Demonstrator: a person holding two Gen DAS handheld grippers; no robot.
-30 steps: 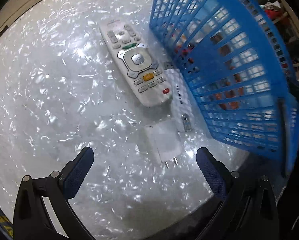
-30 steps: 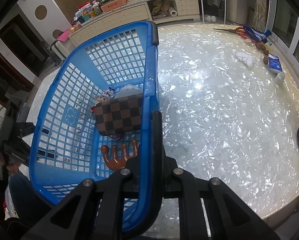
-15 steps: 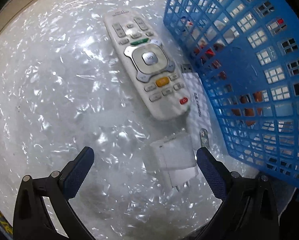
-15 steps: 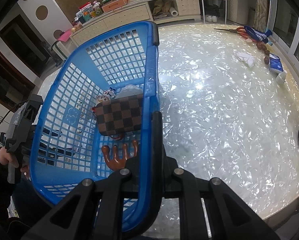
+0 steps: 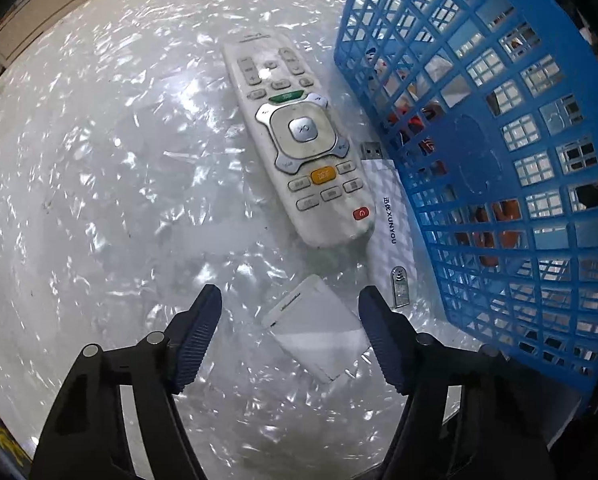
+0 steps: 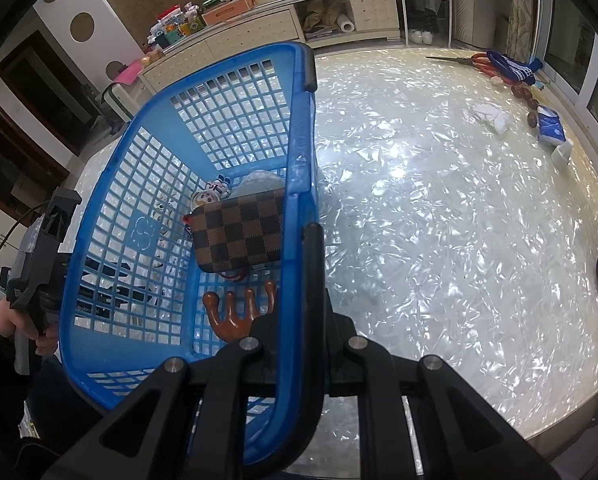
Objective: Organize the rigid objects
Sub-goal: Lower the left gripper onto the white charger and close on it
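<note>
- A pearly white table (image 6: 439,220) is seen spreading under everything, with its glossy top catching the light.
- A blue basket (image 6: 139,208) of plastic lattice is seen standing on the table; its long rim is clamped by the right gripper (image 6: 305,240), whose jaws are closed on the basket wall.
- Inside the basket a brown checkered pouch (image 6: 237,232) is seen, with a brown claw-shaped piece (image 6: 239,312) nearer the camera and a small figurine (image 6: 209,196) behind the pouch.
- A white remote control (image 5: 295,140) is laid flat on the table just beside the basket's outer wall (image 5: 499,160).
- A long white USB stick (image 5: 387,216) is wedged between the remote and the basket, touching the remote's side, its metal plug pointing away from the camera.
- A white charger plug (image 5: 319,336) is seen lying on the table near the remote's lower end.
- The left gripper (image 5: 291,332) is held with its jaws wide apart on either side of the charger plug; contact by the blue pads (image 5: 197,340) cannot be made out.
- A small silver tag (image 5: 400,286) is seen at the stick's near end.
</note>
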